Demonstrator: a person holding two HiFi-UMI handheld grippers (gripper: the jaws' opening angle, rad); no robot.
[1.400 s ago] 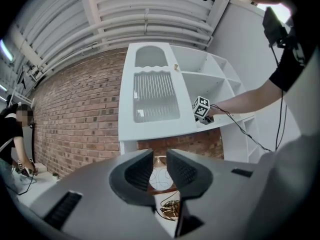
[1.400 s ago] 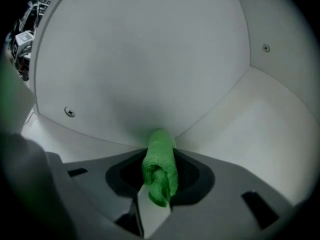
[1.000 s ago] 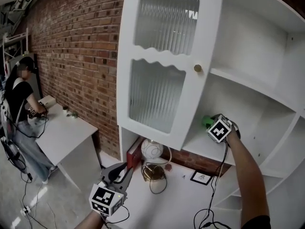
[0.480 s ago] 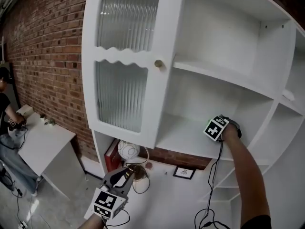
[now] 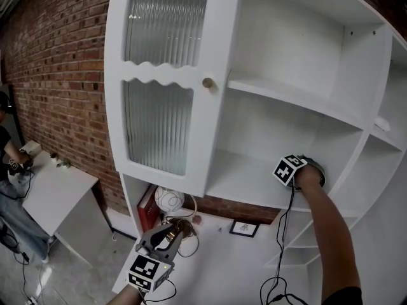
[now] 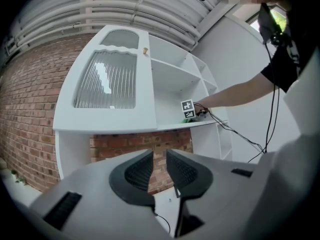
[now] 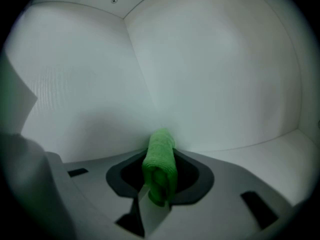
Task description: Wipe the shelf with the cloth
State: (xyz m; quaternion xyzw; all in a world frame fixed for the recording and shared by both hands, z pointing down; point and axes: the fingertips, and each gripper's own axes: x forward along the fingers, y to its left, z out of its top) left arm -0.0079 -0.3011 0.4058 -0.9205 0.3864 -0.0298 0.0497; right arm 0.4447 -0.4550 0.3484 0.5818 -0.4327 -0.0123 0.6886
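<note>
At the far left of the head view a person [image 5: 7, 164] is standing at a white table [image 5: 60, 192] against the brick wall [image 5: 63, 68]. Moving right, the cabinet door [image 5: 162, 94] with ribbed glass is hanging open, its round knob [image 5: 207, 82] at the door's right edge. Below it, at the bottom centre, you are holding the left gripper [image 5: 168, 232] low, over the counter where a white globe [image 5: 169, 200], a red book [image 5: 147, 207] and a small framed picture [image 5: 243, 227] are sitting. In the left gripper view its tongs [image 6: 160, 156] are drawn almost together, leaving only a thin slit, and nothing is standing between them.

Further right, your right arm [image 5: 327, 234] is reaching up to the middle shelf [image 5: 245, 182], with a black cable [image 5: 287, 234] hanging beside the arm. The right gripper [image 5: 304, 170] is resting at the shelf's right end, its marker cube facing the head camera. In the right gripper view the tongs [image 7: 160, 156] are pinching the green cloth [image 7: 160, 166], folded into a narrow upright roll in the lower centre, and pointing into the white inner corner of the cabinet [image 7: 145, 74].
</note>
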